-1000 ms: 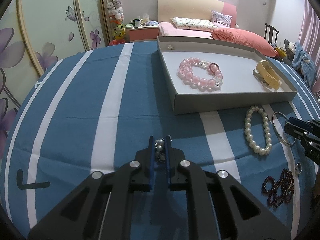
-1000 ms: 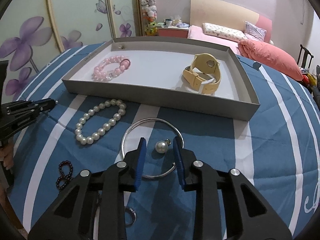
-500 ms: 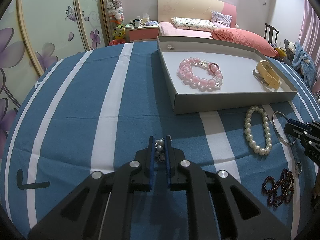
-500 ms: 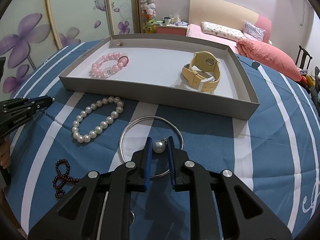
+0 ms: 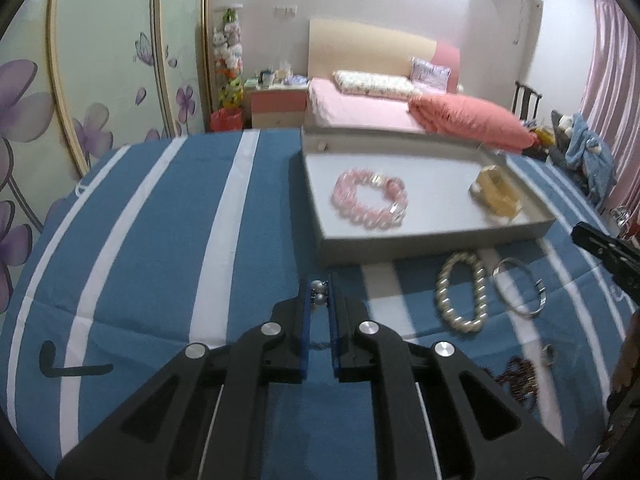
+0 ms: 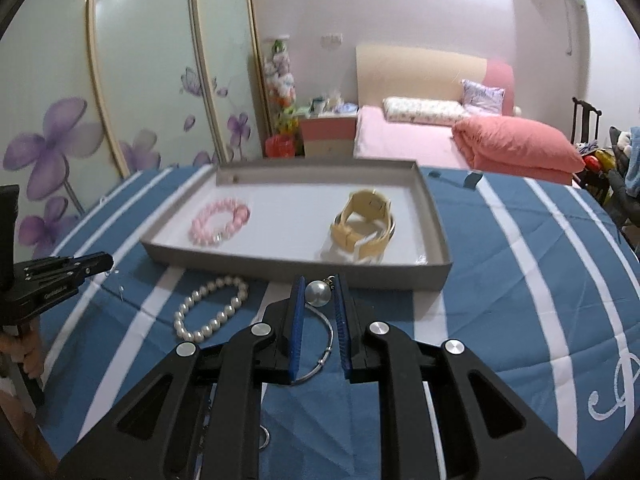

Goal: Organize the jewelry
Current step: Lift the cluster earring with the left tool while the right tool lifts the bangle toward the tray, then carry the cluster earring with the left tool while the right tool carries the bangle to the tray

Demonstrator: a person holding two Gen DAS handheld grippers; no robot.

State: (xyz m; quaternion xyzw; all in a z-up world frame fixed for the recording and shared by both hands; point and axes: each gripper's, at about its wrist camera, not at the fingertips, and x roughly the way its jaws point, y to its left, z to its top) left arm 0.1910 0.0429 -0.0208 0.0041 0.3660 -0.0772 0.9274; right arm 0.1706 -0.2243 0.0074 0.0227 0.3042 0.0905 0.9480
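My left gripper is shut on a small pearl piece and holds it above the blue striped cloth. My right gripper is shut on a pearl earring, lifted above the silver bangle. The grey tray holds a pink bead bracelet and a yellow watch. A white pearl bracelet lies in front of the tray. In the left wrist view the tray, pink bracelet, watch, pearl bracelet and bangle show too.
A dark red bead bracelet and a small ring lie on the cloth at the right. A bed with a pink pillow stands behind the table. Wardrobe doors with purple flowers are on the left.
Both grippers have risen off the cloth with their pearl pieces. The right gripper closed on the pearl earring a second ago and has lifted it clear of the bangle.
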